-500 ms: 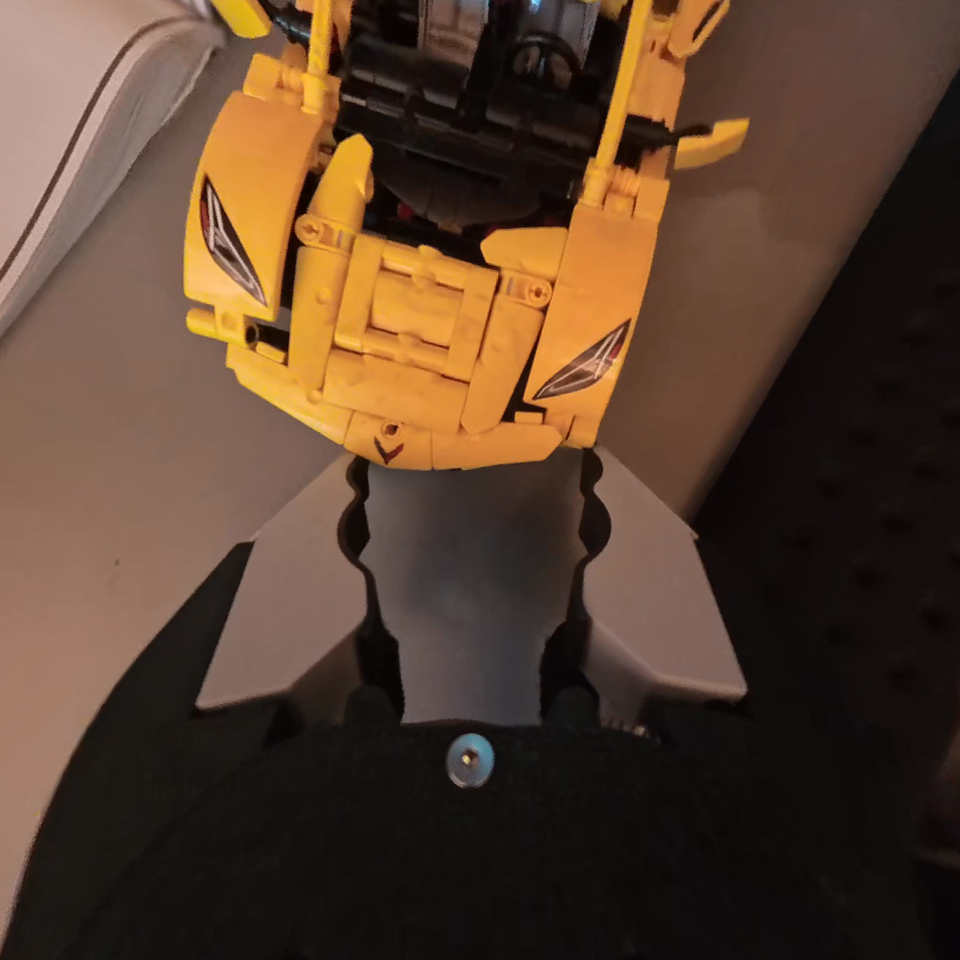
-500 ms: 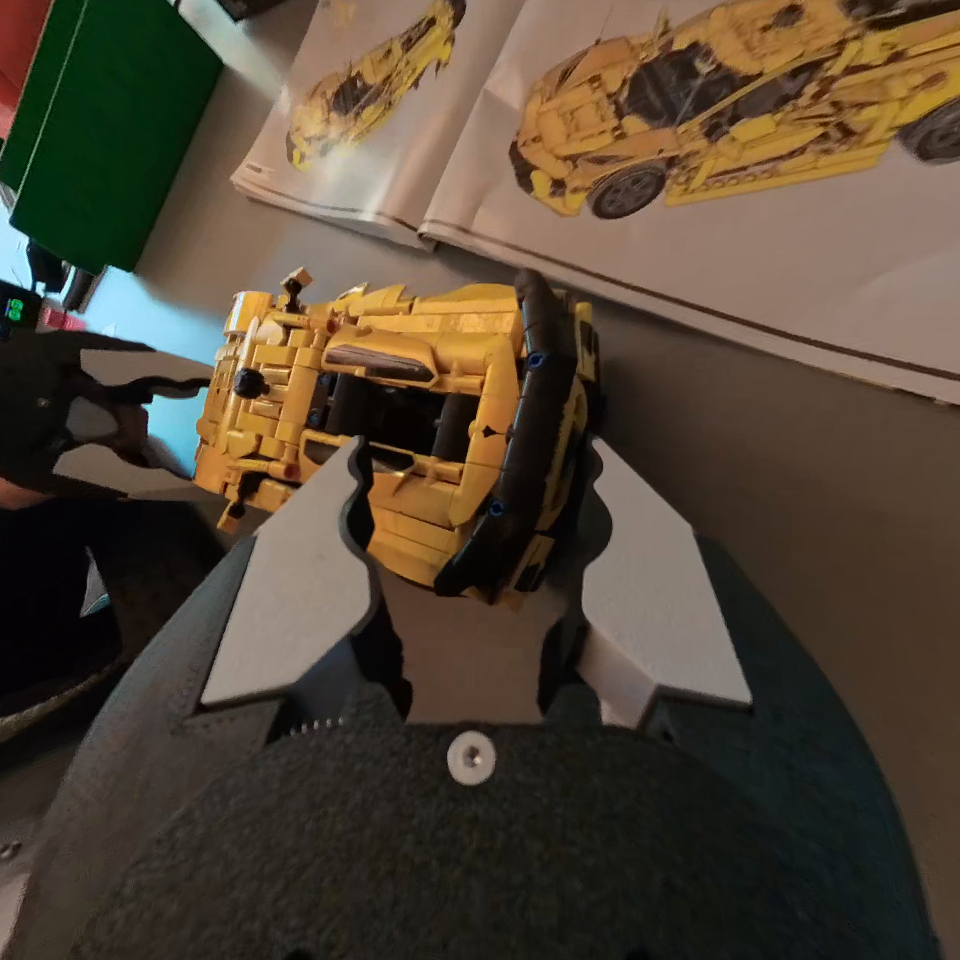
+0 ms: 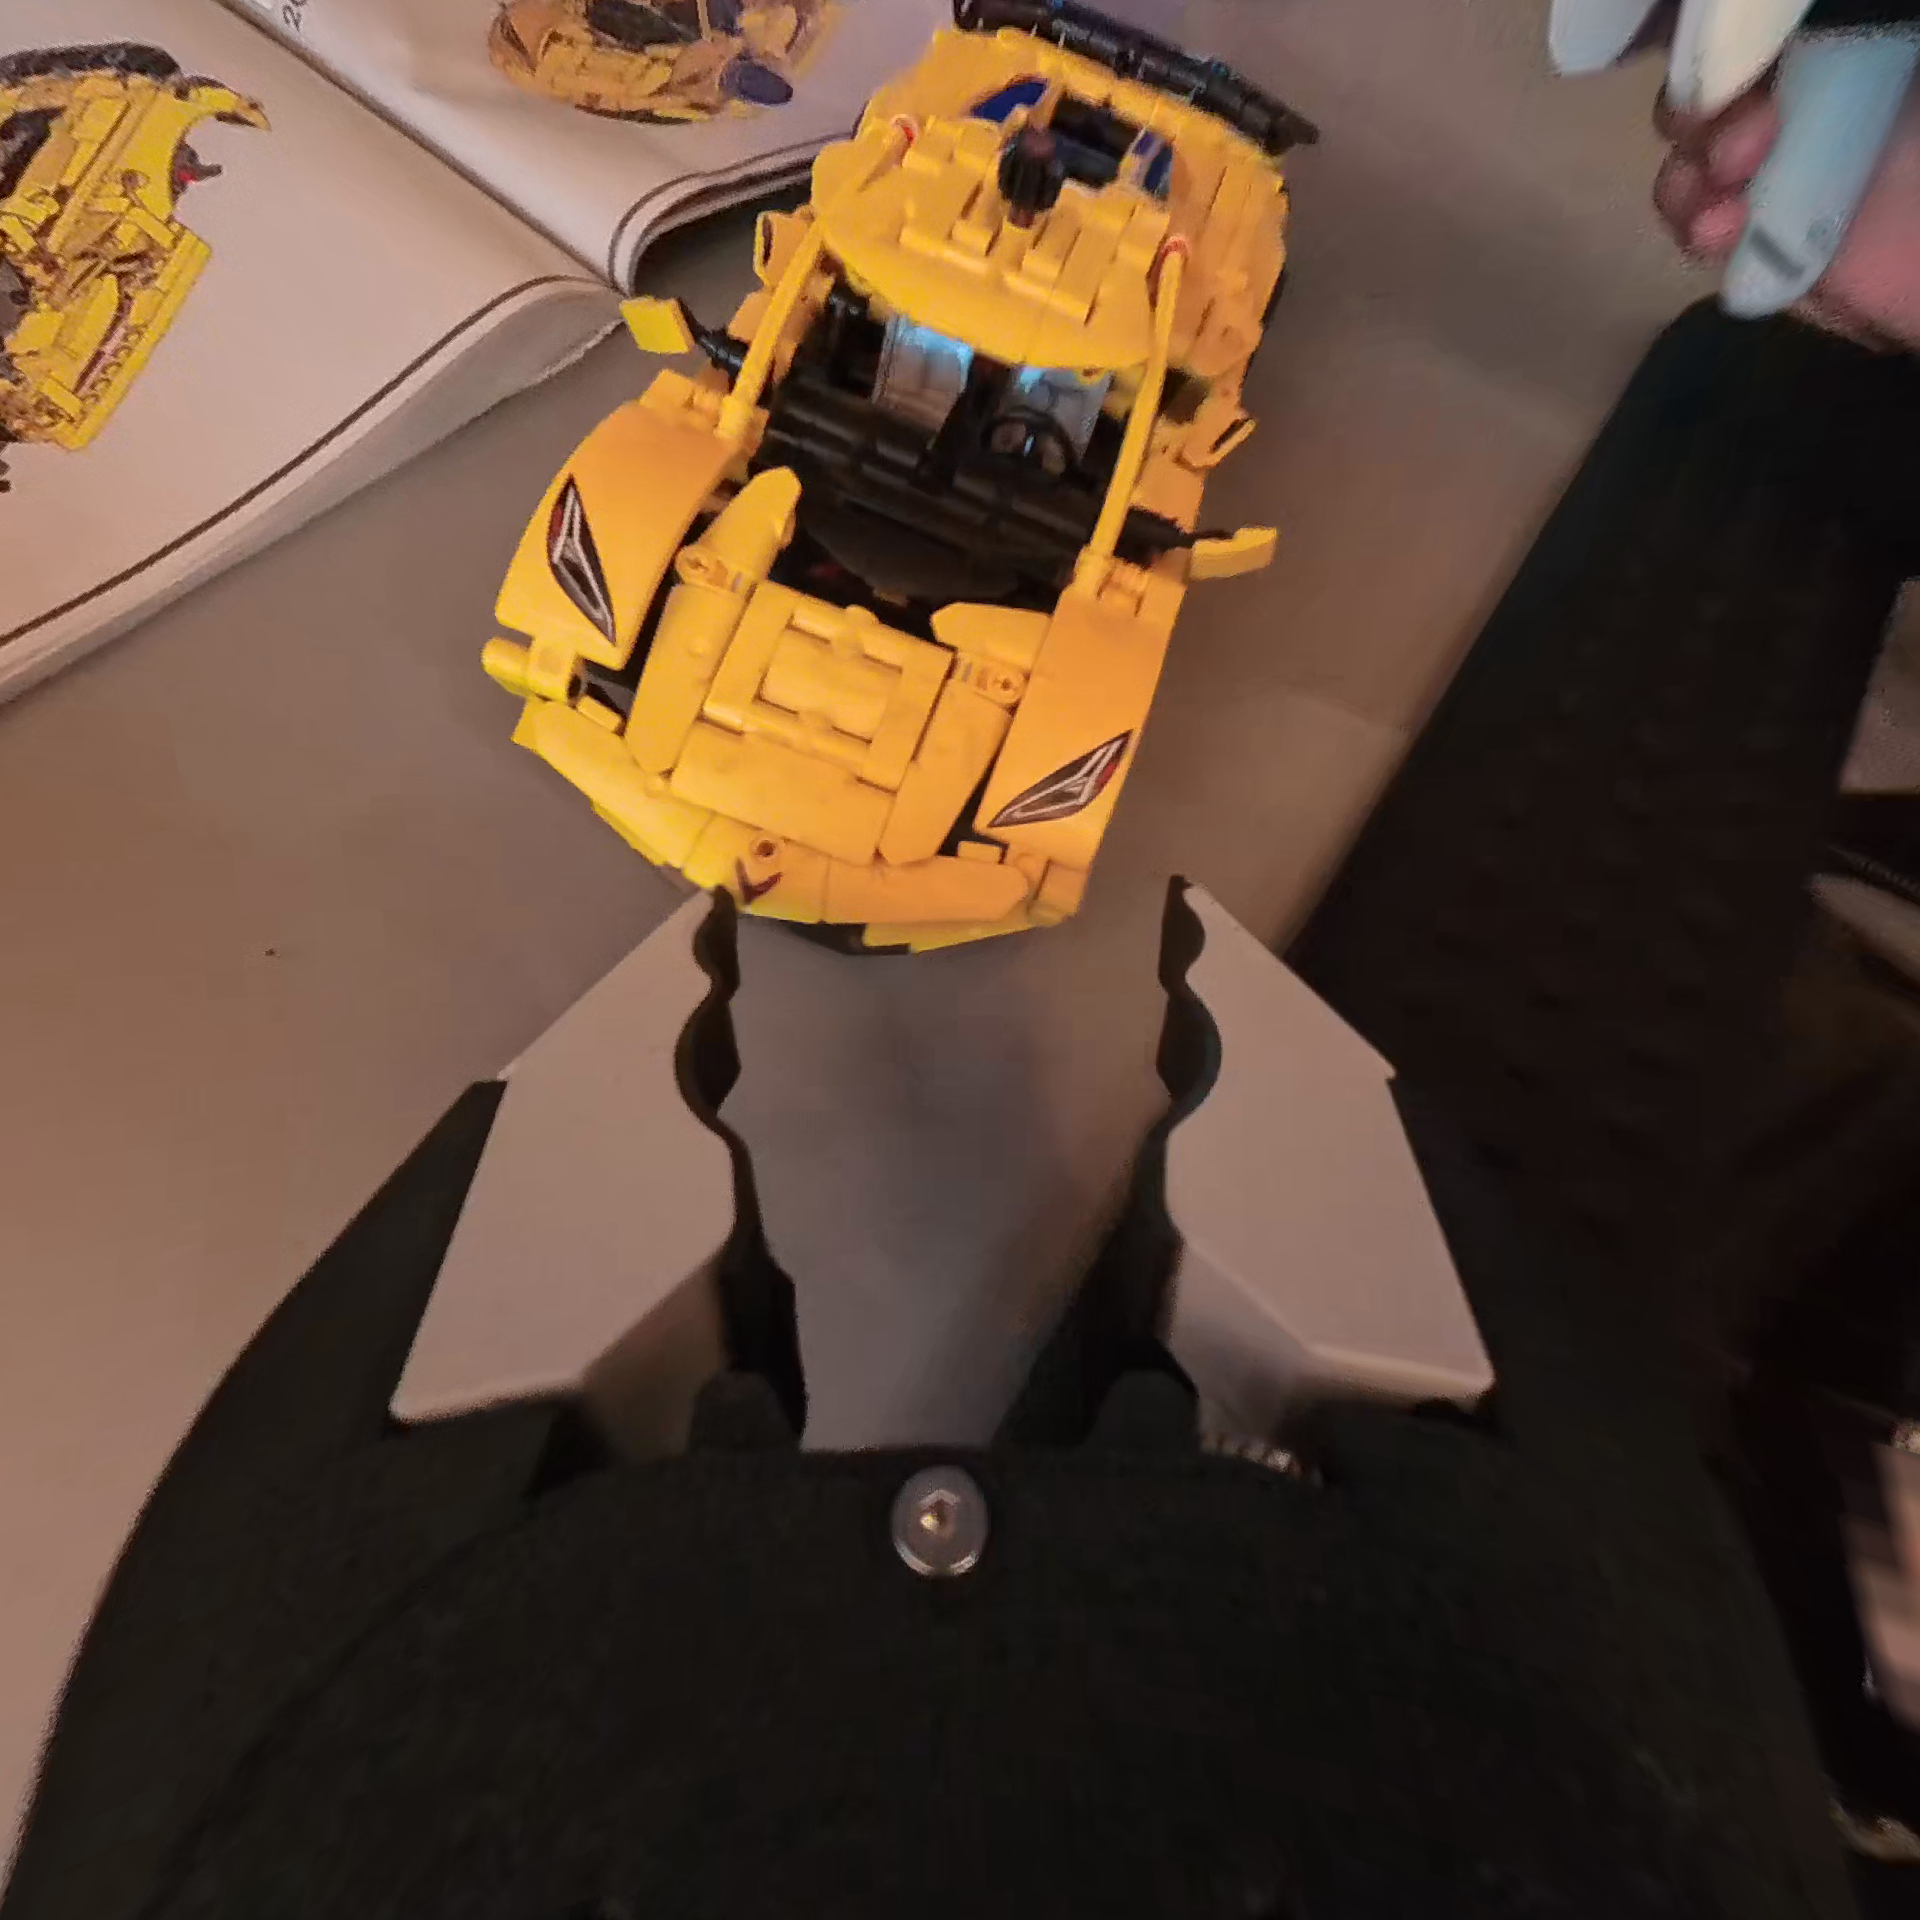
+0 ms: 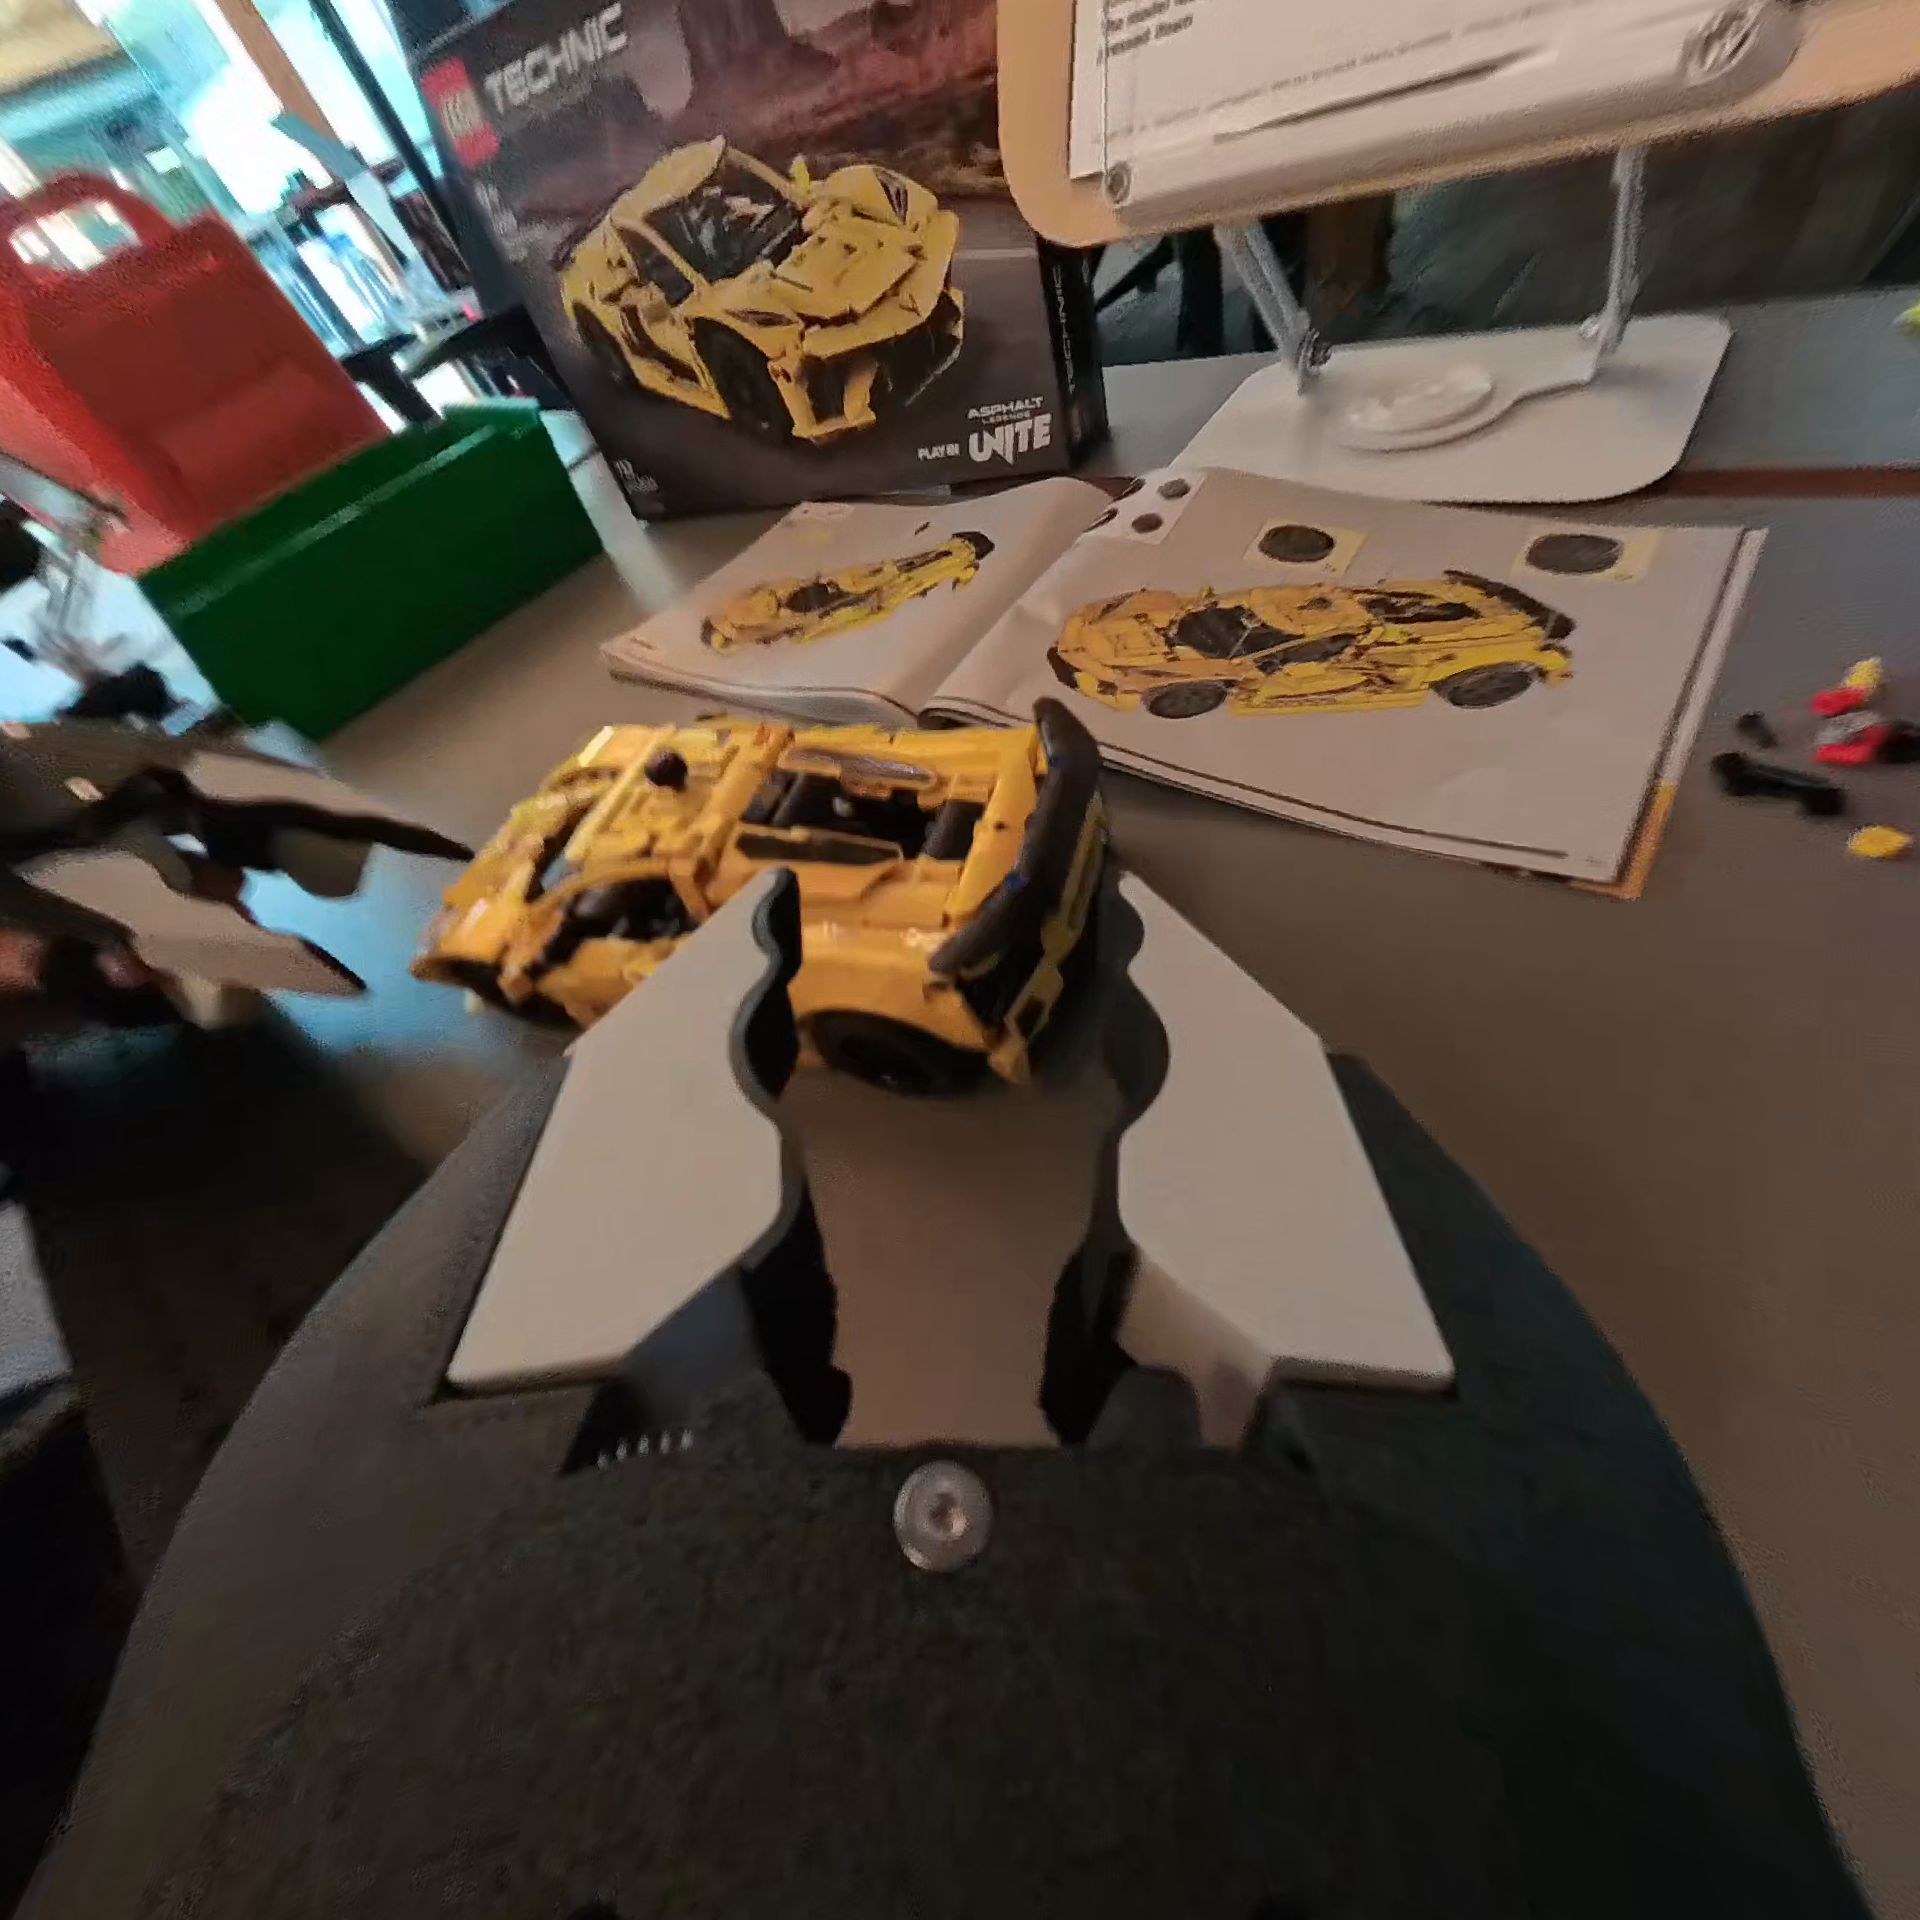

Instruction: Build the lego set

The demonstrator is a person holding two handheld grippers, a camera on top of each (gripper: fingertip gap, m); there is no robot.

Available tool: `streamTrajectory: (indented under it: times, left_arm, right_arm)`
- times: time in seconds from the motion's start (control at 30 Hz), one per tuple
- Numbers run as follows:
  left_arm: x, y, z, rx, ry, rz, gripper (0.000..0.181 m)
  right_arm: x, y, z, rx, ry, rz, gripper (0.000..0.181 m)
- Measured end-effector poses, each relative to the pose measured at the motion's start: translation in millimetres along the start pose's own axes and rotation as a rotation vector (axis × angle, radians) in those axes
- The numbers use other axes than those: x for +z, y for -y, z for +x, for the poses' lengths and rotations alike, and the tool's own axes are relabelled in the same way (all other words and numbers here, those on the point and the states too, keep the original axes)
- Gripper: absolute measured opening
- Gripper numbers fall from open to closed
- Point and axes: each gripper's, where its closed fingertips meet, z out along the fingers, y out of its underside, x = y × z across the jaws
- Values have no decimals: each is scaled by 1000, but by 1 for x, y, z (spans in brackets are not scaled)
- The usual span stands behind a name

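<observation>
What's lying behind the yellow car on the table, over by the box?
Behind the yellow car lies an open instruction booklet, showing pictures of the car. Beyond it stands the set's box. The car's black rear wing covers a strip of the booklet's near edge.

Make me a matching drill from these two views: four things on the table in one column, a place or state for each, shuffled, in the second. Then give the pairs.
Things
1. yellow car
2. instruction booklet
3. set box
4. loose pieces

Places or states
A. stands upright behind the booklet
B. scattered by the booklet's right edge
C. lies open on the table
D. sits on the table between the left claw and the right claw, gripped by neither

Pairs: 1-D, 2-C, 3-A, 4-B
</observation>
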Motion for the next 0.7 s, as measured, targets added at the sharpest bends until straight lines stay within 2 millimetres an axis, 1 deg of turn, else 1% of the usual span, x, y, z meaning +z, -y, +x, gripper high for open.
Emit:
streamTrajectory:
  times: [0.07, 0.17, 0.23, 0.3, 0.33, 0.37, 0.4, 0.43, 0.47, 0.5, 0.53, 0.6, 0.63, 0.7]
  left_arm:
    - [-10, 7, 8, -26, 2, 71, 83]
    - [-31, 16, 13, -39, 55, 218, 83]
    - [-44, 19, 15, -27, 95, 277, 83]
    - [-52, 23, 16, -5, 110, 289, 83]
    - [-54, 29, 16, 3, 104, 293, 83]
    - [-55, 39, 16, 17, 88, 302, 83]
    - [-54, 53, 13, 36, 77, 311, 82]
    - [-50, 70, 5, 53, 80, 307, 78]
    - [-42, 86, -6, 62, 94, 279, 74]
    - [-28, 101, -19, 62, 103, 231, 70]
    - [-10, 114, -32, 54, 93, 165, 65]
    - [35, 136, -59, 39, 63, 20, 52]
    - [59, 141, -72, 28, 49, -51, 52]
    - [106, 142, -95, 2, 8, -183, 52]
  right_arm:
    - [-17, -7, 1, -80, -64, 11, 57]
    - [-38, -13, 6, -123, -114, 25, 53]
    - [-48, -12, 18, -96, -130, 10, 54]
    - [-53, -10, 34, -46, -135, -38, 56]
    - [-54, -8, 44, -15, -142, -60, 56]
    - [-54, -5, 55, 20, -149, -89, 57]
    - [-51, -2, 65, 64, -150, -117, 56]
    - [-45, 0, 75, 116, -147, -151, 56]
    - [-38, -1, 85, 172, -148, -209, 54]
    - [-28, -2, 93, 219, -143, -274, 53]
    - [-16, -2, 99, 257, -130, -320, 53]
    - [10, -1, 115, 290, -144, -403, 58]
    - [22, -1, 122, 296, -154, -453, 58]
    - [44, -6, 132, 323, -161, -555, 59]
